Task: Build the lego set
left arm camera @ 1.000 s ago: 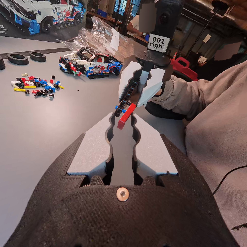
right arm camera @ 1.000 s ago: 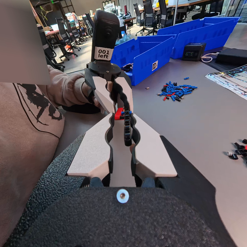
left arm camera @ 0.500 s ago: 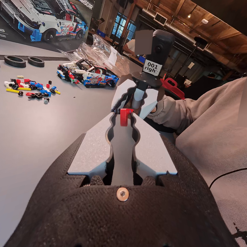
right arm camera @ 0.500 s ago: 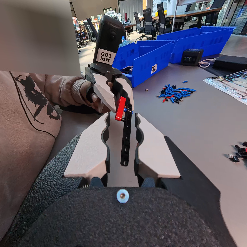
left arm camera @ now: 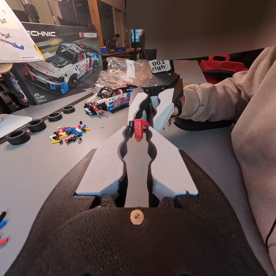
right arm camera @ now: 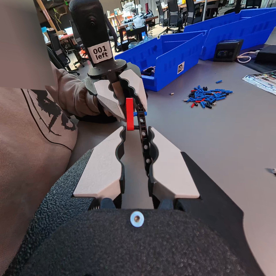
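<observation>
A short red beam (left arm camera: 138,130) is pinned by a blue pin (right arm camera: 135,114) to a long black beam with holes (right arm camera: 144,138). My left gripper (left arm camera: 137,128) is shut across this red and black assembly at its tips; it also shows in the right wrist view (right arm camera: 133,112). My right gripper (right arm camera: 136,129) is open around the black beam, which leans along its right finger (right arm camera: 167,164). The right gripper also shows just beyond the assembly in the left wrist view (left arm camera: 147,118). Both grippers are held above the grey table (left arm camera: 37,164).
A partly built race car model (left arm camera: 110,101), the set's box (left arm camera: 59,67), several black tyres (left arm camera: 35,124), a pile of small loose pieces (left arm camera: 68,133) and plastic bags (left arm camera: 124,71) lie to the left. Blue bins (right arm camera: 171,59), a heap of blue pins (right arm camera: 207,97) and a booklet (right arm camera: 262,80) lie to the right. The tips of both grippers are at nearly the same place.
My right gripper was shut on the black beam and has opened. The left gripper keeps the assembly, which has turned more upright. The left view has swung towards the box.
</observation>
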Demonstrator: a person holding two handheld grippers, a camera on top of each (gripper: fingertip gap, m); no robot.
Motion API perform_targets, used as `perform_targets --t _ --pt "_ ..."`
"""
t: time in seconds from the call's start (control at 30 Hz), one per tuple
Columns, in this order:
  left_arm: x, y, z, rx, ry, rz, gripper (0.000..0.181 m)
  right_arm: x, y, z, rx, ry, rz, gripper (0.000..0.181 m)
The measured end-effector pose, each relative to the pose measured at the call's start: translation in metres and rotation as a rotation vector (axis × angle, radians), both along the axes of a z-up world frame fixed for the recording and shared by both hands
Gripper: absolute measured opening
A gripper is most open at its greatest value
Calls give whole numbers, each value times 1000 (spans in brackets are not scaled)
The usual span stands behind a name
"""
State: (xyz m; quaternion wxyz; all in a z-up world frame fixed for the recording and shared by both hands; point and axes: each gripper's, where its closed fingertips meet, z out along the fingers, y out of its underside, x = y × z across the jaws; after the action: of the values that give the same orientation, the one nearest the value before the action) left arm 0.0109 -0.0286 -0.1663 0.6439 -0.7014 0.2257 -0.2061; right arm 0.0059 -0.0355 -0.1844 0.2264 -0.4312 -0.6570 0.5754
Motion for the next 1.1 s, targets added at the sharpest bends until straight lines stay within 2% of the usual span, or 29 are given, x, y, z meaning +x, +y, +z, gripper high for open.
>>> perform_targets --t 0.03,0.13,0.4,0.57,0.77,0.9,0.97,1.1 --pt "2 -1 -2 19 51 3 21 1 -2 1 8 0 11 31" --pt "7 -4 -3 62 126 -10 20 4 -7 2 8 6 43 27" --pt "14 -10 -6 143 277 -23 20 6 -10 -9 206 46 57 24" --pt "13 -11 -5 152 276 -37 21 5 -10 -7 275 100 41 24" --pt "8 -10 -14 7 152 -84 22 2 -5 -19 436 82 13 23" --pt "5 -5 -33 -245 -17 -114 29 -4 9 -33 631 57 -60 23" --pt "7 -3 -44 -347 -77 -126 27 -7 12 -37 734 68 -74 23" --pt "12 1 -49 -418 -168 -139 20 -8 14 -42 847 69 -88 23"
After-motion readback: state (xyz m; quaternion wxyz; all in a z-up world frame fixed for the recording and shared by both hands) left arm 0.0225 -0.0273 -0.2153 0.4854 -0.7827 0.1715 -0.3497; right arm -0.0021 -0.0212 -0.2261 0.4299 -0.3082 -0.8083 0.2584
